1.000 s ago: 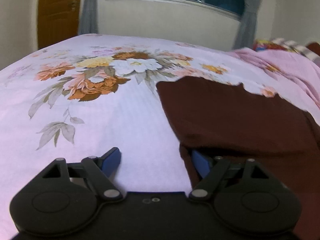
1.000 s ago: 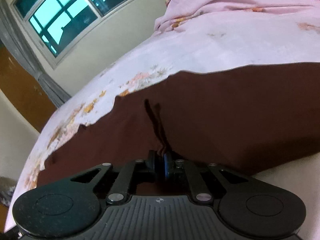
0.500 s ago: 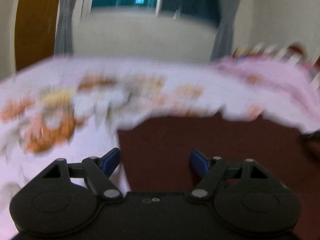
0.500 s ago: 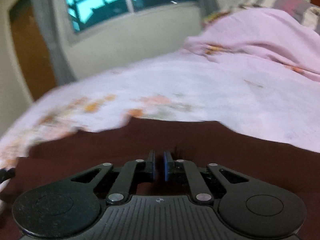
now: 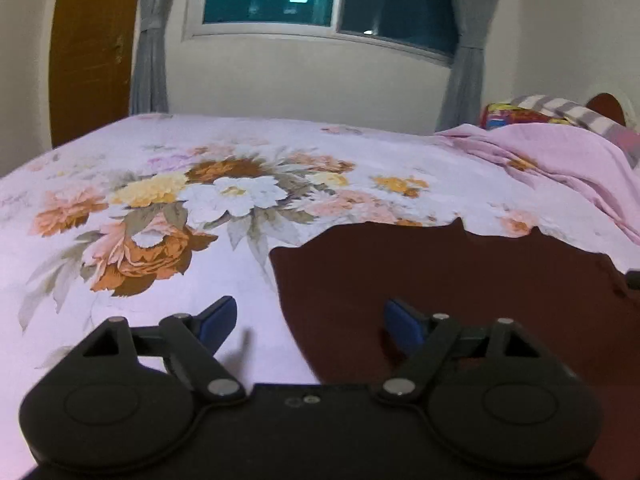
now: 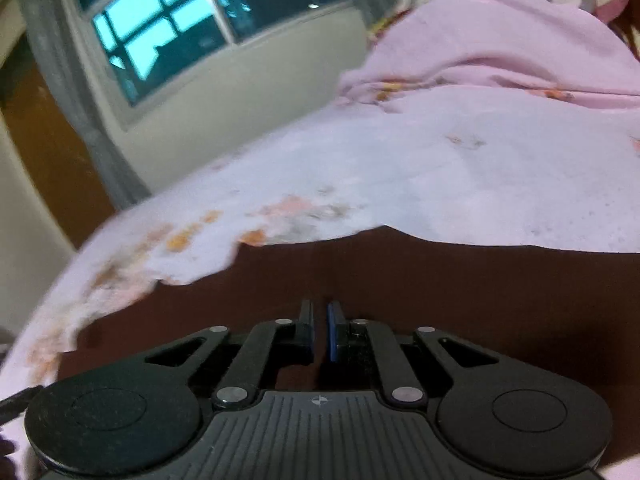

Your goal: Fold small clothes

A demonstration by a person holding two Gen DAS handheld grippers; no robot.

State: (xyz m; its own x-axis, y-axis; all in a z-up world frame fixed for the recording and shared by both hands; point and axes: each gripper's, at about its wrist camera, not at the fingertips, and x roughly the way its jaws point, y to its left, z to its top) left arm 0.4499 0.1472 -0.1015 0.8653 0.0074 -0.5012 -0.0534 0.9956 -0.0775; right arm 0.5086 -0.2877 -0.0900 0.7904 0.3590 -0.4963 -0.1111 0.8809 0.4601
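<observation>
On the floral bed sheet point(image 5: 132, 312), a dark maroon garment point(image 5: 460, 280) lies spread flat toward the near right part of the bed, its left edge running between the two fingers of the left gripper point(image 5: 308, 322). A flat, open layout of this kind gives clear access to edges and corners, which a fold requires.

The left gripper stands with its jaws wide apart, and they have just been opening further. Its right pad sits over the maroon cloth and its left pad over bare sheet; neither pad presses on anything. This stance suits an approach to the garment's side edge rather than a hold.

The right gripper point(image 6: 320, 330) has its jaws drawn together, with only a thin slit between the pads. They close in over the garment, but whether a pinch of fabric lies between the pads cannot be told from this view.

A crumpled pink blanket point(image 5: 560, 160) lies at the far right of the bed, well apart from the garment, so the working area around the cloth is unobstructed. No fold is yet visible in the garment.
</observation>
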